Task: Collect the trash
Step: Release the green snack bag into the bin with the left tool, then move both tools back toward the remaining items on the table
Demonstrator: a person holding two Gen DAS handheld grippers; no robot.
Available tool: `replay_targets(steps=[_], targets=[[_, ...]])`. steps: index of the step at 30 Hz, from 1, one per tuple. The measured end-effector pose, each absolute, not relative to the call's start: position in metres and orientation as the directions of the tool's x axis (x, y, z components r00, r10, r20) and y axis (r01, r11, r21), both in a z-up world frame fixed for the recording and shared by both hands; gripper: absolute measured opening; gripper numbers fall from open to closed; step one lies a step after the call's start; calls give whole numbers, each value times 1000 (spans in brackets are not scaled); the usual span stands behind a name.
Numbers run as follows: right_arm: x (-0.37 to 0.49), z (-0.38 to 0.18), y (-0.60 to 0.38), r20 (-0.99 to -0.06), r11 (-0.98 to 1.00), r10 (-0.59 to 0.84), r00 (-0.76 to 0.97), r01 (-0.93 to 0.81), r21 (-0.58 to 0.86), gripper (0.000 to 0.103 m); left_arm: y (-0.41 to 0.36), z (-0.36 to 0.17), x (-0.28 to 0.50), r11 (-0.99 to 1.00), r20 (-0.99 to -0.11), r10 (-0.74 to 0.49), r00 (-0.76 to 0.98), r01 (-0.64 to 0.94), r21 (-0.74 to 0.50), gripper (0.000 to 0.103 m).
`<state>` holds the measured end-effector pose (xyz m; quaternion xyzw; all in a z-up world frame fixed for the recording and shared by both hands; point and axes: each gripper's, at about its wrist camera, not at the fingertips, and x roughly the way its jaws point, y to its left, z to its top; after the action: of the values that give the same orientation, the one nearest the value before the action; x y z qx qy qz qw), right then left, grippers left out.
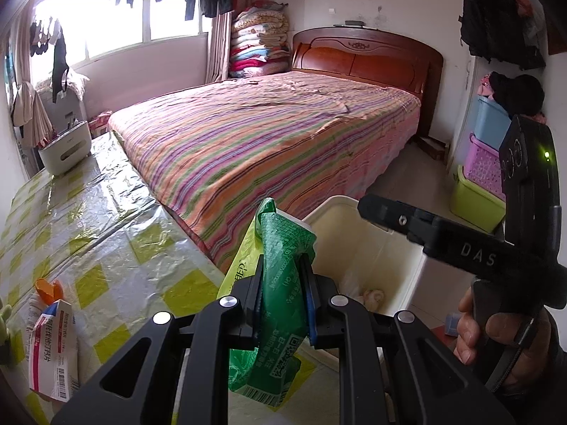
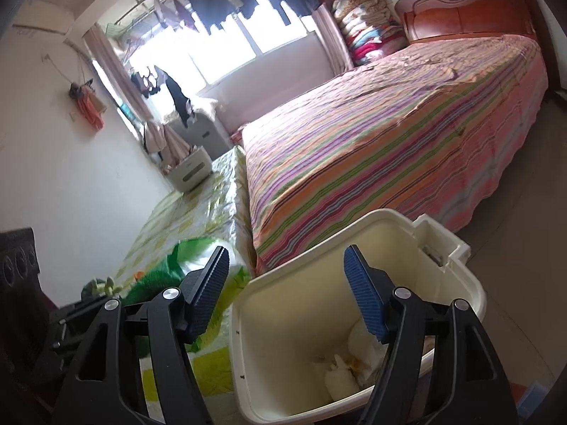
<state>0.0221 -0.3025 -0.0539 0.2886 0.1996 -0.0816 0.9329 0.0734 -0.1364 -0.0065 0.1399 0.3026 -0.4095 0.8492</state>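
Left gripper [image 1: 281, 279] clamped on green plastic wrapper [image 1: 280, 248], held at table edge; white trash bin [image 1: 418, 269] at its 2 o'clock, just beside. Right gripper [image 2: 287, 283] spread wide, holding nothing, over bin [image 2: 475, 283] with white crumpled trash [image 2: 340, 375] inside. Medicine box [image 1: 53, 350] on table [image 1: 106, 233], 9 o'clock.

The left matte black plastic two-finger gripper [image 1: 281, 294] is showing angular linkage arms with cut-out slots, four round silver screws across its knuckles, and blue ribbed finger pads [image 1: 311, 304] at lower centre of the frame. The right matte black gripper [image 2: 285, 283] is wearing the same silver screws and blue ridged pads. At the right of the left wrist view, its body is bearing white letters "DAS" and a glowing green light, and a bare-skinned hand [image 1: 496, 329] is showing beside a dark cuff.
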Motion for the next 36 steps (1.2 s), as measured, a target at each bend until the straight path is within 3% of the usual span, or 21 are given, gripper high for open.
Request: replay_targets(steps=[7,18,19,20,21,23,36], targets=[[-1,-50,-324,-347,753,-86,934,289,591,68,-148,-6,73,611,-629,-632,452,791,-46,17],[-3,-53,-324,-345,735,-83,935,292,612,69,-174,-17,53,572,-637,-632,441,820,1,20],[-3,-53,-324,-345,736,-82,935,290,612,69,-175,-18,51,568,-639,-628,444,823,13,22],[-3,-52,-324,-343,736,-82,936,289,612,69,-176,-18,49,572,-638,-621,455,820,28,32],[-2,-52,-323,-344,738,-82,935,289,610,69,-176,-18,48,580,-634,-614,470,814,41,54],[-3,-53,-324,-347,736,-81,935,291,612,69,-175,-16,45,591,-610,-617,497,805,58,73],[-2,-54,-322,-359,740,-78,930,295,604,69,-163,-10,46,605,-587,-611,531,791,85,76]])
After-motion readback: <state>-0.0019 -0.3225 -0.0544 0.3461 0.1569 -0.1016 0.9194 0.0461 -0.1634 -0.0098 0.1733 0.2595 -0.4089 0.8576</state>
